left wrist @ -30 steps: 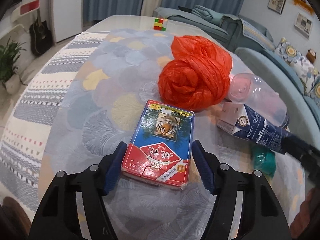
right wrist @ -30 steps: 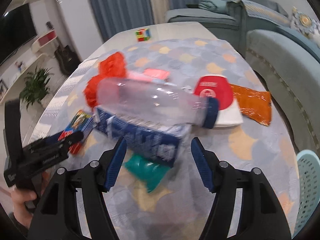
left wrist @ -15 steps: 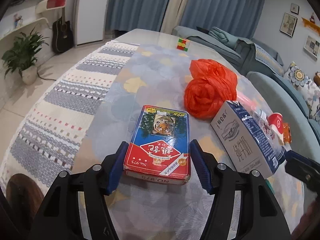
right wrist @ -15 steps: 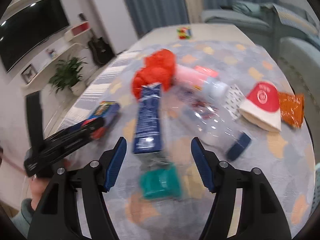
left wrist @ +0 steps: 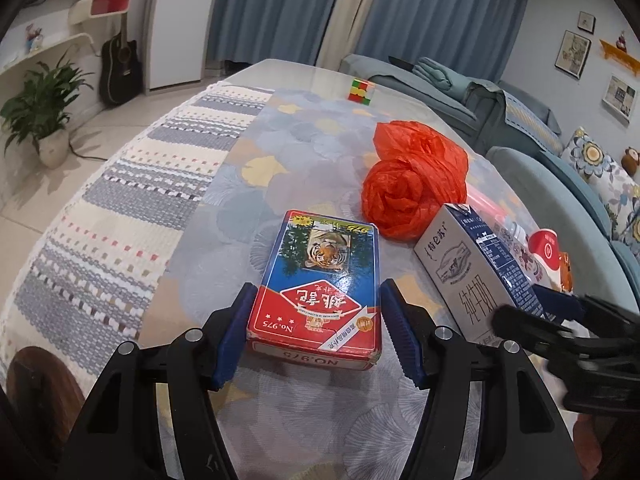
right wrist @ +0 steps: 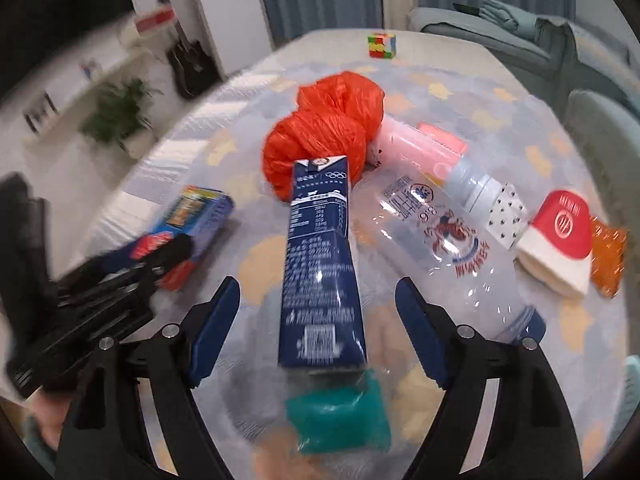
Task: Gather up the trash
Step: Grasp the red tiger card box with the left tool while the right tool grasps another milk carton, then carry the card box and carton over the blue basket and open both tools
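Both wrist views look low across the table [left wrist: 248,152] (overlapping mid-clutter)

Left gripper [right wrist: 80,292] is blurred in right wrist view. Teal packet [right wrist: 340,416] is blurred, partly under milk carton [right wrist: 320,264]. Pink bottle [left wrist: 486,204] is mostly hidden behind orange bag [left wrist: 412,184]. Carton text too small to read.

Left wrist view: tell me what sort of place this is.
Most likely a home living room: a sofa with cushions, a guitar leaning by the wall, a potted plant, and framed pictures beyond the cloth-covered table.
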